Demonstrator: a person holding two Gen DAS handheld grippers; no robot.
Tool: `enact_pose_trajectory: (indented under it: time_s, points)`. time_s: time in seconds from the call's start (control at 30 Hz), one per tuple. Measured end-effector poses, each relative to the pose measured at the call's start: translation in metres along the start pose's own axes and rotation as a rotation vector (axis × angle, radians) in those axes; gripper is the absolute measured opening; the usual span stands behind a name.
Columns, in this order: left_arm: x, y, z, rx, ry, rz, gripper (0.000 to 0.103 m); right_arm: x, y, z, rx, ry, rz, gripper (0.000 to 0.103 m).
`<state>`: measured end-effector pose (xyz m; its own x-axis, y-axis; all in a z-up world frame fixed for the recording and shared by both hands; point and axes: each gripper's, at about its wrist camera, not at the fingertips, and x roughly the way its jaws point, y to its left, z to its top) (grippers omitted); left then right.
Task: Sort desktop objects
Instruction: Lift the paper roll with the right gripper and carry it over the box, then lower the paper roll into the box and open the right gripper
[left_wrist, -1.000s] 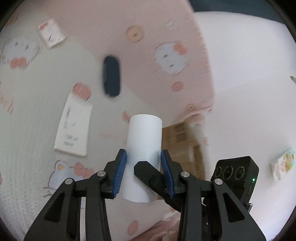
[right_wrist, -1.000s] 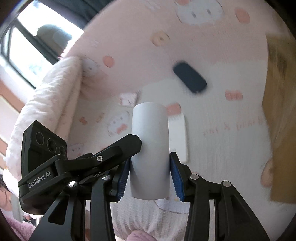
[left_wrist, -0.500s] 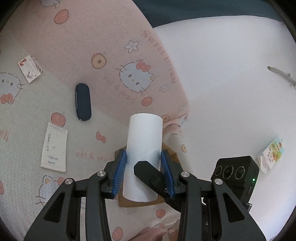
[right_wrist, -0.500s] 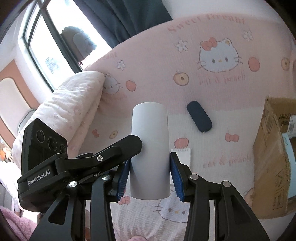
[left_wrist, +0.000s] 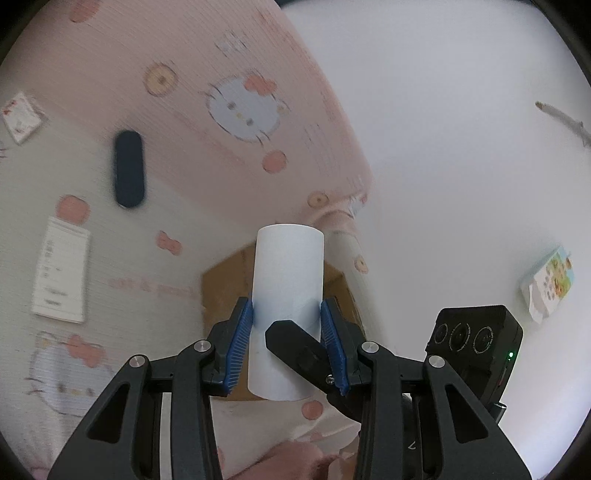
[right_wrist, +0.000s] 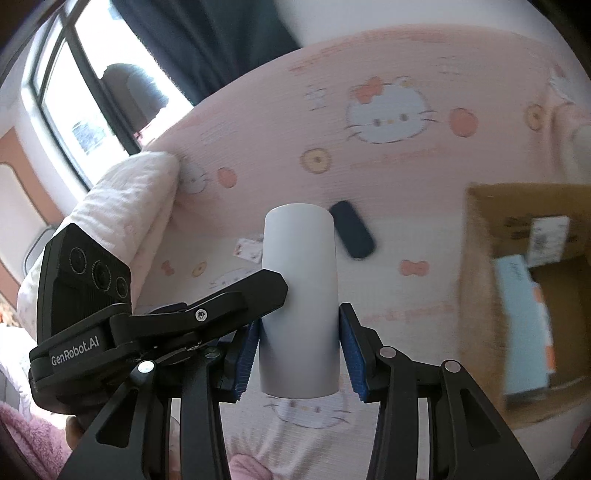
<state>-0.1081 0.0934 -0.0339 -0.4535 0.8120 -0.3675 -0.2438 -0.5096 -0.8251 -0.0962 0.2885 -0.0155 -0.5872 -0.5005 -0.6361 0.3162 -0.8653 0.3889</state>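
Observation:
One white cylinder (left_wrist: 290, 266) is held upright between both grippers above a pink and white cartoon-cat blanket (left_wrist: 221, 74). My left gripper (left_wrist: 288, 332) is shut on the cylinder's lower part, blue pads on either side. My right gripper (right_wrist: 299, 354) is shut on the same cylinder (right_wrist: 299, 258), and a black finger of each crosses the other's view. An open cardboard box (left_wrist: 225, 280) lies just behind the cylinder in the left wrist view. In the right wrist view the box (right_wrist: 480, 240) stands at the right and holds a light blue carton (right_wrist: 524, 317).
A dark blue oval case (left_wrist: 128, 168) (right_wrist: 352, 230), a white notepad (left_wrist: 61, 275) and a small card (left_wrist: 23, 117) lie on the blanket. A colourful booklet (left_wrist: 546, 288) rests on the white sheet at the right. A pillow (right_wrist: 122, 206) and a window sit at the left.
Both grippers have swung with the cylinder still held; the cardboard box now looms larger, behind the cylinder in the left view and at the right in the right view.

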Motion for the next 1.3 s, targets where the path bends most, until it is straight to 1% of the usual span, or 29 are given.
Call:
enact_pose_trajectory:
  time_s: [0.17,0.33,0.6,0.8,0.87,1.0,1.2,1.23,1.3]
  points:
    - [0.044,-0.021,-0.009,0.032,0.071,-0.030,0.041,-0.026,-0.041,0.000,0.056,-0.025,-0.052,0.041]
    - [0.080,-0.038,-0.018,0.044,0.116,-0.048,0.041,-0.046,-0.076,0.002,0.100,-0.031,-0.082,0.041]
    - [0.116,-0.048,-0.027,0.050,0.149,-0.012,0.041,-0.051,-0.131,0.010,0.158,0.016,-0.030,0.041]
    - [0.142,-0.048,-0.031,0.032,0.185,0.016,0.041,-0.045,-0.161,0.014,0.177,0.060,-0.022,0.041]
    - [0.148,-0.045,-0.032,0.016,0.196,0.034,0.041,-0.040,-0.169,0.014,0.194,0.081,-0.007,0.041]
    - [0.148,-0.042,-0.033,0.001,0.186,0.058,0.042,-0.029,-0.183,0.013,0.237,0.119,0.032,0.041]
    - [0.145,-0.042,-0.033,-0.002,0.182,0.073,0.044,-0.027,-0.188,0.014,0.252,0.120,0.051,0.042]
    - [0.144,-0.042,-0.033,0.000,0.181,0.077,0.044,-0.027,-0.187,0.015,0.251,0.121,0.050,0.043]
    - [0.142,-0.043,-0.034,0.009,0.172,0.088,0.045,-0.028,-0.185,0.015,0.247,0.121,0.051,0.049]
